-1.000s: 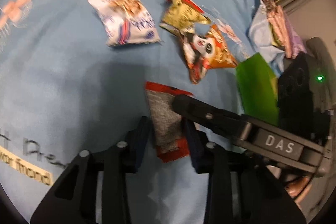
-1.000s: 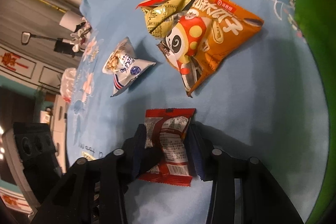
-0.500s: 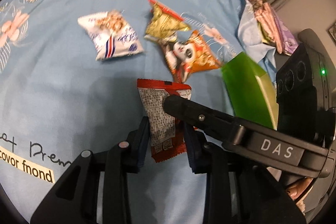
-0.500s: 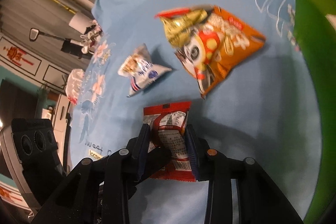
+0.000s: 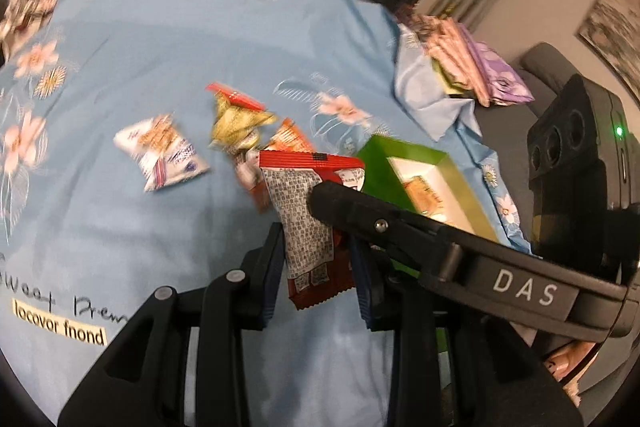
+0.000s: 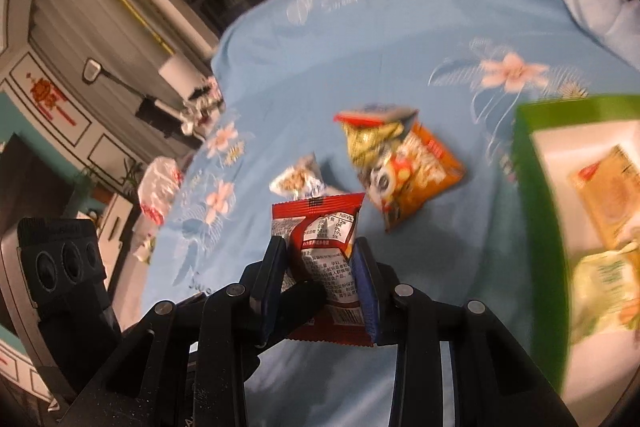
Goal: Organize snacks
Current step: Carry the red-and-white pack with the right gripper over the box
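Red foil, crimped at both ends: the red snack packet [image 5: 308,227] sits pinched between both tools at once, which is why it hangs clear of the blue floral cloth [image 5: 120,211] instead of lying flat on it. The left gripper [image 5: 320,259] has its pads nearly together, pressed on the packet's lower half, and the right gripper [image 6: 320,275] clamps the same packet from the other side, its jaws also narrow with the wrapper squeezed between them. One finger of the right tool crosses the left wrist view just in front of the packet, so the two tools are touching or almost touching there.

The green box [image 6: 536,219] stands open just beside the lifted packet, with a few wrapped snacks already lying inside, so it looks like the place where sorted items go. The orange panda bag [image 6: 416,183], the yellow-green packet [image 6: 368,139] resting on it, and the white nut packet [image 5: 160,151] lie loose on the cloth, apparently waiting their turn. A double grip on so small a packet seems meant to keep the slippery wrapper from twisting on its way over the box wall
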`<state>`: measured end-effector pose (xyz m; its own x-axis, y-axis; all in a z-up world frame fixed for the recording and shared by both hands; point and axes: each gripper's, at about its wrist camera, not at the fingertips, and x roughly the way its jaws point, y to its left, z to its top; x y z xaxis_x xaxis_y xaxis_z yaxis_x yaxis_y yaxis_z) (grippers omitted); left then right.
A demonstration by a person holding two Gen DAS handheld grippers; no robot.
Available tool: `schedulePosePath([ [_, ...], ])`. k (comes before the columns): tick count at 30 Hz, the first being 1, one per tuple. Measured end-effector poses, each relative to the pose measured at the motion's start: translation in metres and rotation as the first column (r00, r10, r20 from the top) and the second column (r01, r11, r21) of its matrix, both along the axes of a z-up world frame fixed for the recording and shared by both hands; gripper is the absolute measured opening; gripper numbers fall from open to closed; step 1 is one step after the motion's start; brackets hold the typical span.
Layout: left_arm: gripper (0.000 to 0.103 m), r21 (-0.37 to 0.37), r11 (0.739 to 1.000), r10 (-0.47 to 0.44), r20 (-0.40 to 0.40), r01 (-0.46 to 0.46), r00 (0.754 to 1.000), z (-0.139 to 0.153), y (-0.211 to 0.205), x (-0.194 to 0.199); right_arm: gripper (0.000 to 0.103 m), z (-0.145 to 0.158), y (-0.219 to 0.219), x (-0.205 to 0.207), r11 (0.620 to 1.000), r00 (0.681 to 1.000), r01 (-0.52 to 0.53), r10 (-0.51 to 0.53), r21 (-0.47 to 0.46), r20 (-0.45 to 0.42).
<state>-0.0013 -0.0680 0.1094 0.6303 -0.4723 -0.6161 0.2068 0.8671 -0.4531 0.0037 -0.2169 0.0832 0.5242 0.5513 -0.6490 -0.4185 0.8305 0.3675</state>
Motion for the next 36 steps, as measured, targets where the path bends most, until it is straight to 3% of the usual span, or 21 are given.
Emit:
schedulePosePath([
  [7,0.032,0.056,0.994,-0.103,0.104,0.097,0.989,0.034,-0.046,0.001,0.037,0.034,-0.042,-0.016,0.996,0.993,0.072,-0.078,0.06,0.094],
  [14,0.032,0.055,0.977,-0.21,0.139,0.205,0.968,0.047,-0.089,0.009,0.037,0.053,-0.092,-0.024,0.977,0.97,0.186,-0.199,0.101,0.137],
  [23,0.032,0.047,0.945,-0.326,0.126,0.322,0.937,0.044,-0.14,0.028,0.037,0.053,-0.141,-0.02,0.939,0.935,0.32,-0.335,0.127,0.12],
  [36,0.032,0.031,0.92,-0.392,0.025,0.391,0.92,0.018,-0.176,0.053,0.037,0.031,-0.179,-0.001,0.901,0.907,0.416,-0.421,0.124,0.018],
])
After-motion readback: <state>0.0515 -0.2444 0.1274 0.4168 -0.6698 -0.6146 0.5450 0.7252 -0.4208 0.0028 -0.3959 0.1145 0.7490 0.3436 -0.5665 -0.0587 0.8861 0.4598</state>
